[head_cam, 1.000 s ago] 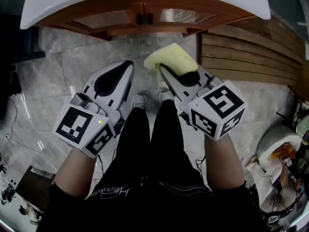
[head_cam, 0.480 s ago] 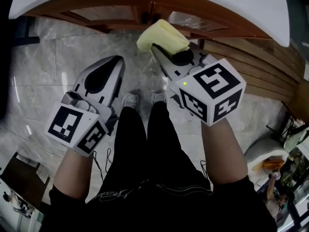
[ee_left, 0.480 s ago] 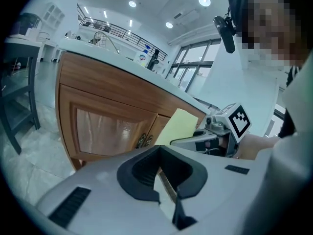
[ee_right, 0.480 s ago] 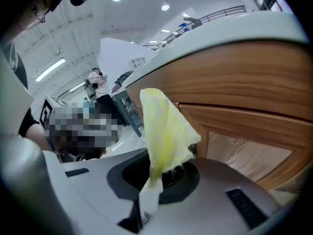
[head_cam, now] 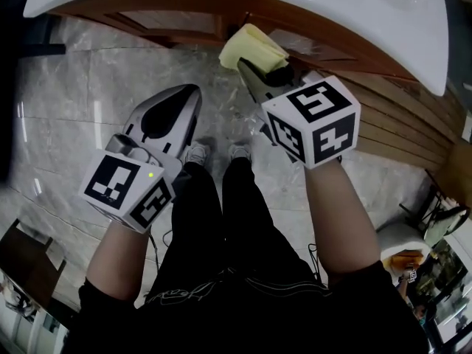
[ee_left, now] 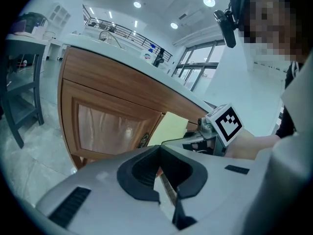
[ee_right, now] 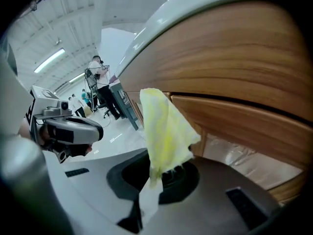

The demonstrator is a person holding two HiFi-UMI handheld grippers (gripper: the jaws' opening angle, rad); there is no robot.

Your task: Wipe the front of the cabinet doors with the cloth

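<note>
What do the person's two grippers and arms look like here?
Both the left gripper and right gripper are silver-grey tapered shells with black insets, each carrying a white cube with black square markers; a green light shows on the left cube. Forearms bare; clothing black.

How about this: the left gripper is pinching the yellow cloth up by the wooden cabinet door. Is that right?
Not quite. It is the right gripper that pinches the yellow cloth up by the wooden cabinet door; the right gripper view shows the cloth between its jaws. The left gripper is shut with nothing in it.
</note>
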